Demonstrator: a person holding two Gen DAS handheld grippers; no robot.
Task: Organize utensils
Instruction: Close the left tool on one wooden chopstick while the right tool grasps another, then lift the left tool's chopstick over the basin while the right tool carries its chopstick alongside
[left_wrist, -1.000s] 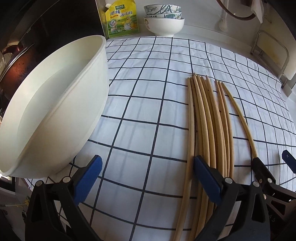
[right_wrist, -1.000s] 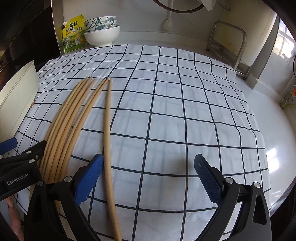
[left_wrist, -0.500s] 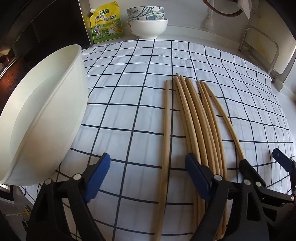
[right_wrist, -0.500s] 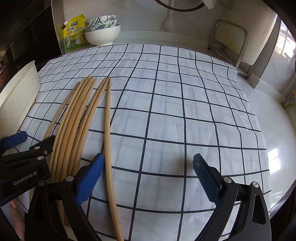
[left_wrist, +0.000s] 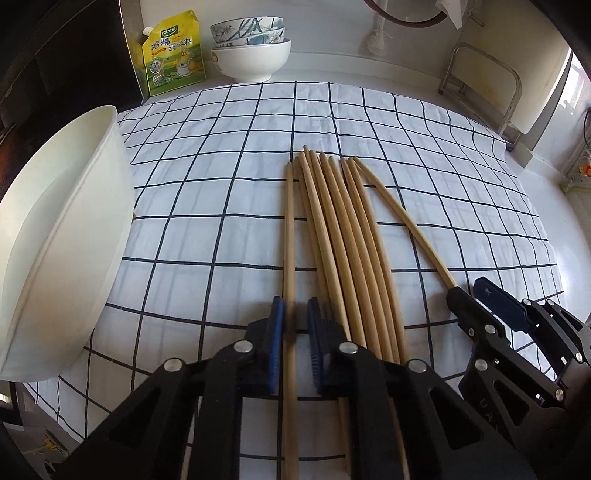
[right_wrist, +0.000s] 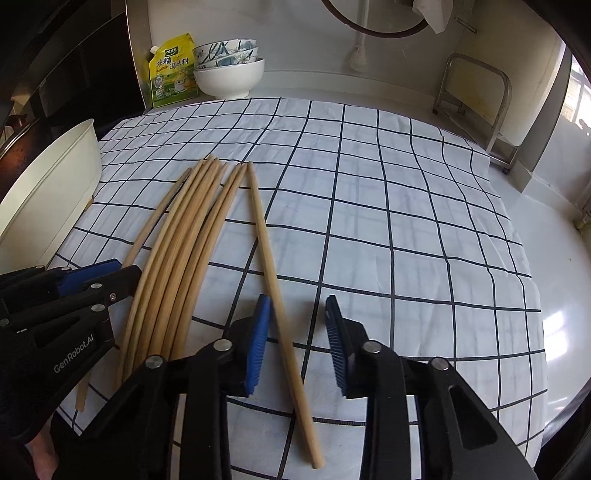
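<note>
Since a second ago, both sets of jaws that I had spread wide have come in around chopsticks. On my left gripper (left_wrist: 295, 325) the blue pads are pressed together on the leftmost chopstick (left_wrist: 289, 236), which runs straight up between them and lies slightly apart from the rest. Just to its right, the bundle of chopsticks (left_wrist: 340, 236) fans out on the checked cloth (left_wrist: 207, 206), its near ends passing under the gripper's right finger. On my right gripper (right_wrist: 297, 334) the jaws are closing but a clear gap shows: the rightmost chopstick (right_wrist: 271, 273) lies between them, close against the left pad (right_wrist: 258, 343), while the right one stands off it. That stick rests flat on the cloth, angled away from the bundle, its near end reaching past the gripper toward the cloth's front edge. From the right wrist view I see the left gripper low at the left, its jaws shut at the outer edge of the bundle. Farther out, a large white bowl (left_wrist: 62, 236) sits on the left edge of the cloth, tilted in the fisheye. Behind the cloth, by the wall, a yellow seasoning pouch (left_wrist: 173, 53) stands beside a stack of bowls (left_wrist: 251, 51), patterned ones nested in a plain white one. A metal rack (left_wrist: 480, 85) stands at the far right.
</note>
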